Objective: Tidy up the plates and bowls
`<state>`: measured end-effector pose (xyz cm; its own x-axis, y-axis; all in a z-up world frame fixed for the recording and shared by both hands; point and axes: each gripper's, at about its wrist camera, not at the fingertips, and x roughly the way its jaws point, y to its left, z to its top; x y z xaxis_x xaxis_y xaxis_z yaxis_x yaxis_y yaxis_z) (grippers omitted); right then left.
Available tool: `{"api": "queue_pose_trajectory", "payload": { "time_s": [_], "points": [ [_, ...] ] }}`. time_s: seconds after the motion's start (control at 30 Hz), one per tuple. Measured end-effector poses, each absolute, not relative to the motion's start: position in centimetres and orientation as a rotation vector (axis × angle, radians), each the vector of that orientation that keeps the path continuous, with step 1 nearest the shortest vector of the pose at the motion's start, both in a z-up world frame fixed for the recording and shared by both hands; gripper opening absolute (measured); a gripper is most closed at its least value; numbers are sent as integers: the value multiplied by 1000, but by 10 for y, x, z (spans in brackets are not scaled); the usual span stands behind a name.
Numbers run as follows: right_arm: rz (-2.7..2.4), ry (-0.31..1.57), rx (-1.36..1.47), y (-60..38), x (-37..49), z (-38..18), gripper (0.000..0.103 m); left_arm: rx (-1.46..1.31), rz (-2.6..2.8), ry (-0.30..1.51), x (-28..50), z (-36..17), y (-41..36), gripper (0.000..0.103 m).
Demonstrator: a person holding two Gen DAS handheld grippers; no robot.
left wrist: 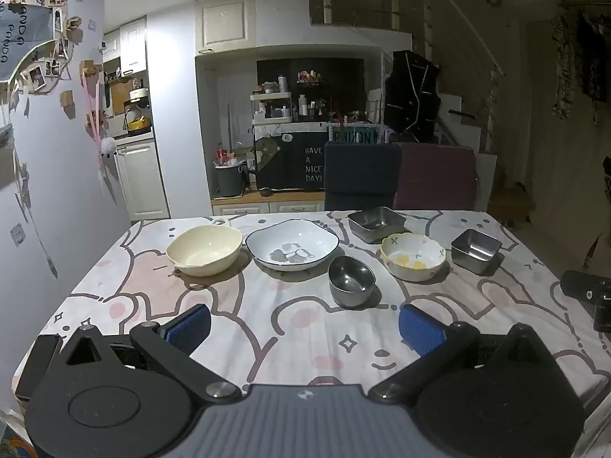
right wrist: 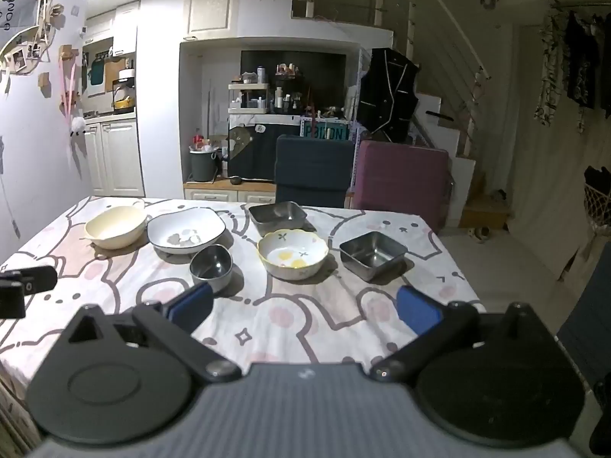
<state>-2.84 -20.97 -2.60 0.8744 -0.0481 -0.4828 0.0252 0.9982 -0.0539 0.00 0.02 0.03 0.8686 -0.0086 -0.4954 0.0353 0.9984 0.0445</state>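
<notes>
Several dishes stand on the table: a cream bowl (left wrist: 204, 250) (right wrist: 115, 226) at left, a white dark-rimmed dish (left wrist: 292, 249) (right wrist: 187, 229), a round steel bowl (left wrist: 350, 280) (right wrist: 212, 266), a yellow-rimmed flower bowl (left wrist: 413, 257) (right wrist: 293, 253), a square steel dish at the back (left wrist: 376, 222) (right wrist: 278, 215) and a smaller square steel dish (left wrist: 476, 250) (right wrist: 373, 253) at right. My left gripper (left wrist: 305, 328) is open and empty, over the near table. My right gripper (right wrist: 304, 307) is open and empty, its left finger (right wrist: 191, 305) close before the round steel bowl.
The table (left wrist: 267, 313) has a bunny-print cloth. A dark blue chair (left wrist: 359, 175) and a maroon chair (left wrist: 435, 175) stand behind its far edge. The right gripper's body shows at the left wrist view's right edge (left wrist: 588, 294). The left gripper's body shows at the right wrist view's left edge (right wrist: 23, 286).
</notes>
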Motion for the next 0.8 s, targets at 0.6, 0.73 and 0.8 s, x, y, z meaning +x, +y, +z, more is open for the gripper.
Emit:
{"api": "queue_pose_trajectory", "payload": {
  "time_s": [0.6, 0.73, 0.8],
  "points": [
    [-38, 500, -34, -211, -28, -26, 103, 60, -25, 509, -1, 0, 1, 103],
    [-38, 500, -34, -212, -29, -26, 103, 60, -29, 505, -3, 2, 2, 103],
    [-38, 499, -35, -212, -29, -27, 103, 64, -30, 503, -4, 4, -1, 103]
  ]
}}
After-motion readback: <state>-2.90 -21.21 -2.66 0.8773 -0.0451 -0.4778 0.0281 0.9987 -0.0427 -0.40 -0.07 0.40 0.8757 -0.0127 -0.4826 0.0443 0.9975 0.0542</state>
